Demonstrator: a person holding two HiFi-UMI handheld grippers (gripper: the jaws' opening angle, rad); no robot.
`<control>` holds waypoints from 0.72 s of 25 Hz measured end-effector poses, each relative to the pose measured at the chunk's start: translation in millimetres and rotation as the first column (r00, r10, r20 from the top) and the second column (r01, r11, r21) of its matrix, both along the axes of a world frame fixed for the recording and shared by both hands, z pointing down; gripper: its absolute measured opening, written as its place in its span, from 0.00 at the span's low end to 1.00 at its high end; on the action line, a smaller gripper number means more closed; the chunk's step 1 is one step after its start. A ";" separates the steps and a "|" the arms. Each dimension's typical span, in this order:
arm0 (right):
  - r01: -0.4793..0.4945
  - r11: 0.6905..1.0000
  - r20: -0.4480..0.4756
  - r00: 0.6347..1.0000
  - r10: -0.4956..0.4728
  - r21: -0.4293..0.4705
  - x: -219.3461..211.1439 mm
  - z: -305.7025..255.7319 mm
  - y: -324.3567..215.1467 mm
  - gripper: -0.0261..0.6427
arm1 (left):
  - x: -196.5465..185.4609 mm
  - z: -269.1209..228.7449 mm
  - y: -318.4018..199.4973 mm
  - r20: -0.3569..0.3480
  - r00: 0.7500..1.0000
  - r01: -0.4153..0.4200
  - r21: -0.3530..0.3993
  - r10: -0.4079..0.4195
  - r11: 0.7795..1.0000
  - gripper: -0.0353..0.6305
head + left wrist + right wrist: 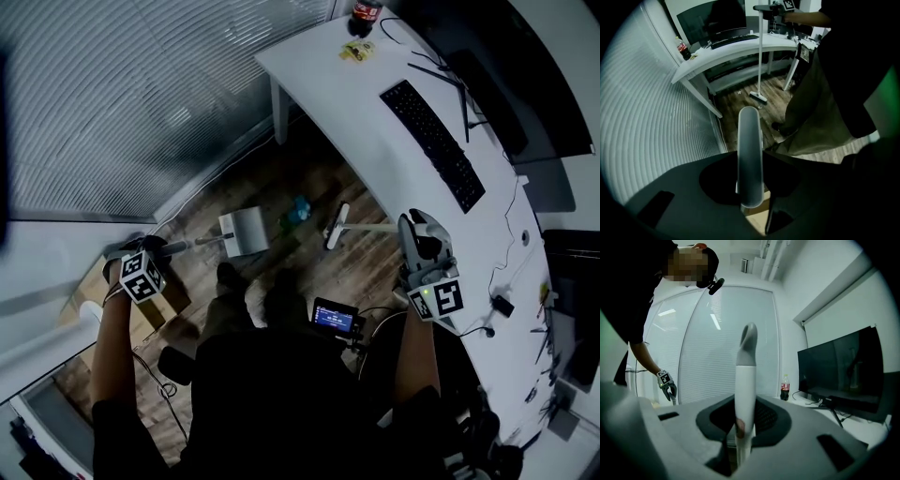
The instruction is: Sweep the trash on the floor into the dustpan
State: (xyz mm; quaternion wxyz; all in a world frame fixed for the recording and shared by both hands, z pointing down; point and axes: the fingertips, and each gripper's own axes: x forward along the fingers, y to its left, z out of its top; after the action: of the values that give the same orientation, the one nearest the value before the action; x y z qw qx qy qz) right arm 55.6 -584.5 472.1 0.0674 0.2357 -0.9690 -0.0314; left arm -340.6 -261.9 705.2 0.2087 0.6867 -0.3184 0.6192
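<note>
Your left tongs [150, 249] grip the dustpan [246, 231] by its handle and your right tongs [411, 234] grip the broom [336, 227], but the blue-green trash [298, 211] lies unswept on the floor [366, 272] at centre frame between them, so all the sweeping seems left.

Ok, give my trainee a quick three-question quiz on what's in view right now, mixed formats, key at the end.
1. True or false: the broom head sits inside the dustpan.
2. What do the right tongs clamp? A) the keyboard B) the broom handle C) the cola bottle
3. What lies on the floor between the dustpan and the broom head?
Key: 1 false, they sit apart on the floor; 2 B; 3 the teal trash.
</note>
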 end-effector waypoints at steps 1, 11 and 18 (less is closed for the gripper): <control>0.005 1.000 -0.012 1.000 -0.005 0.012 -4.6 1.8 -0.1 0.15 | 0.5 0.1 -0.2 -0.010 1.000 0.001 0.004 -0.001 1.000 0.21; 0.243 0.966 -0.306 0.930 -0.204 0.094 -68.7 97.3 34.2 0.15 | 8.4 0.9 -7.8 -0.057 0.998 0.014 0.025 -0.012 1.000 0.20; 0.253 0.966 -0.233 0.937 -0.259 -0.054 -107.2 177.1 62.6 0.14 | 14.7 4.3 2.6 -0.099 0.995 0.016 0.021 -0.014 1.000 0.19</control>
State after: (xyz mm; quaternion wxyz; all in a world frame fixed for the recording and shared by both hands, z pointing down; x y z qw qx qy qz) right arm -51.6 -521.9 649.3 0.1814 0.1014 -0.9765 -0.0568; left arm -325.9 -259.3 709.5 0.2216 0.7163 -0.3196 0.5794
